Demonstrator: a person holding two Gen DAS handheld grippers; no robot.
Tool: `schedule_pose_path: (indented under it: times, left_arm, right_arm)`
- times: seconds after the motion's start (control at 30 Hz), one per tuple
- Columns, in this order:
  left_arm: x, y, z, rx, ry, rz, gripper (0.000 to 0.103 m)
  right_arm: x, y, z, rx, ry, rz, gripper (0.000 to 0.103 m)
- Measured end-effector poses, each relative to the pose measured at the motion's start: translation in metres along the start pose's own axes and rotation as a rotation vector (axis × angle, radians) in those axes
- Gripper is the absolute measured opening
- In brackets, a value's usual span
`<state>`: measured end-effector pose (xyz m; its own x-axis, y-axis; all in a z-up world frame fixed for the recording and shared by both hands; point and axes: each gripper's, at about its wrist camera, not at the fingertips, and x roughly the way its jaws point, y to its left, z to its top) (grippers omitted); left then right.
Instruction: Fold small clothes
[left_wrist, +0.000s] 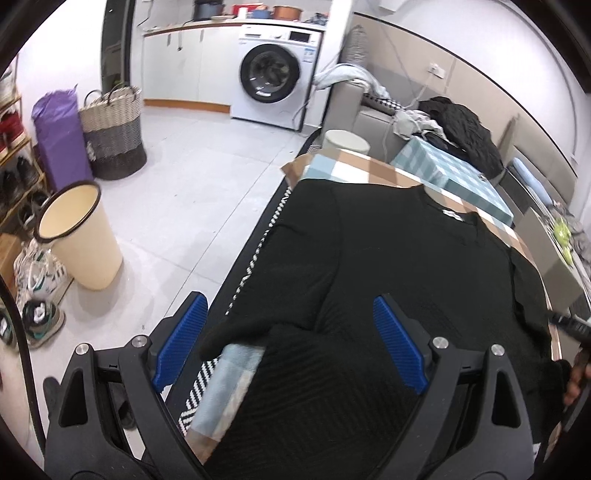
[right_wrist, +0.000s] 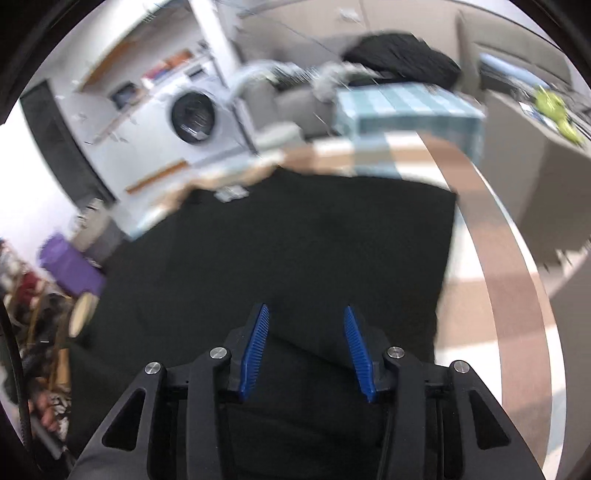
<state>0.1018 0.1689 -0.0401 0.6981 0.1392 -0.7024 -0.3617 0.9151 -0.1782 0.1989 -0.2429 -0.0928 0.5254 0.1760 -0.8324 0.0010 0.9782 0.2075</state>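
Black top (left_wrist: 388, 266) laid flat on checked table cover (left_wrist: 373, 170), collar and label toward far end, hem toward cameras. Left sleeve (left_wrist: 258, 332) already turned inward over body, cuff near left pad; right side edge runs straight in right wrist view, prob. folded in too. Spread flat presumably so side folds stay square before the crosswise fold.

Left gripper (left_wrist: 291, 332) above near-left part of garment, angled down, jaws wide apart, nothing between pads, no cloth pinched. Right gripper (right_wrist: 304, 350) over garment's near end, tilted steeply down, jaws partly apart, pads clear of fabric; no grasp seen. Right view heavily blurred, so detail limited.

Judgement: both tools released, positioned for next pick at hem or sides.

Surroundings: cream bin (left_wrist: 79, 236) on floor beside table, woven basket (left_wrist: 114, 133) and washing machine (left_wrist: 277, 77) beyond, well apart from work.
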Motion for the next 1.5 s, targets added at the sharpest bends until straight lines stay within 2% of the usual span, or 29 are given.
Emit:
schedule_pose_path:
  times: [0.17, 0.33, 0.43, 0.53, 0.57, 0.6, 0.67, 0.73, 0.77, 0.87, 0.93, 0.97, 1.03, 1.1, 1.17, 1.23, 1.33, 1.4, 1.5]
  left_arm:
    - [-0.004, 0.013, -0.005, -0.009, -0.003, 0.018, 0.09]
    - [-0.004, 0.013, -0.01, -0.004, 0.01, 0.02, 0.09]
    - [-0.002, 0.01, -0.011, 0.006, 0.015, 0.025, 0.09]
    - [0.001, 0.012, -0.012, -0.001, 0.026, 0.027, 0.09]
    - [0.003, 0.011, -0.011, -0.005, 0.028, 0.027, 0.09]
    - [0.004, 0.012, -0.01, -0.01, 0.031, 0.029, 0.09]
    - [0.005, 0.012, -0.01, -0.014, 0.033, 0.029, 0.09]
    - [0.007, 0.011, -0.009, -0.017, 0.033, 0.033, 0.09]
    - [0.008, 0.011, -0.009, -0.017, 0.033, 0.035, 0.09]
    - [0.009, 0.013, -0.01, -0.022, 0.035, 0.041, 0.09]
    - [0.012, 0.015, -0.01, -0.032, 0.042, 0.04, 0.09]
    - [0.014, 0.016, -0.011, -0.042, 0.048, 0.039, 0.09]
    - [0.016, 0.019, -0.012, -0.062, 0.06, 0.03, 0.09]
    - [0.017, 0.022, -0.012, -0.083, 0.068, 0.022, 0.09]
    - [0.017, 0.03, -0.013, -0.122, 0.072, 0.008, 0.09]
    - [0.018, 0.043, -0.014, -0.179, 0.08, -0.006, 0.09]
    - [0.022, 0.07, -0.018, -0.331, 0.095, -0.063, 0.087]
    - [0.028, 0.088, -0.022, -0.434, 0.117, -0.1, 0.072]
    - [0.042, 0.114, -0.03, -0.568, 0.175, -0.169, 0.067]
  right_arm:
    - [0.013, 0.016, -0.003, -0.069, 0.005, 0.001, 0.048]
    - [0.026, 0.029, -0.005, -0.103, 0.006, -0.048, 0.049]
    - [0.034, 0.036, -0.008, -0.12, 0.031, -0.023, 0.049]
    - [0.041, 0.042, -0.011, -0.155, 0.034, -0.062, 0.049]
    - [0.042, 0.041, -0.011, -0.156, 0.025, -0.066, 0.044]
    - [0.042, 0.04, -0.012, -0.152, 0.02, -0.065, 0.025]
    - [0.034, 0.037, -0.012, -0.135, 0.003, -0.01, 0.008]
    - [0.02, 0.035, -0.013, -0.129, -0.031, 0.027, 0.007]
    - [0.01, 0.033, -0.013, -0.12, -0.037, 0.08, 0.007]
    - [-0.003, 0.034, -0.019, -0.128, -0.002, 0.195, 0.006]
    - [-0.003, 0.042, -0.026, -0.184, 0.041, 0.21, 0.007]
    - [0.0, 0.045, -0.028, -0.205, 0.06, 0.181, 0.007]
    - [0.004, 0.048, -0.031, -0.209, 0.083, 0.161, 0.015]
    - [0.0, 0.046, -0.034, -0.182, 0.07, 0.18, 0.033]
    - [-0.012, 0.041, -0.035, -0.151, 0.025, 0.212, 0.043]
    - [-0.02, 0.04, -0.035, -0.141, 0.001, 0.215, 0.046]
    - [-0.03, 0.036, -0.034, -0.127, -0.022, 0.207, 0.047]
    - [-0.035, 0.034, -0.036, -0.109, -0.029, 0.21, 0.051]
    - [-0.038, 0.032, -0.038, -0.089, -0.032, 0.216, 0.051]
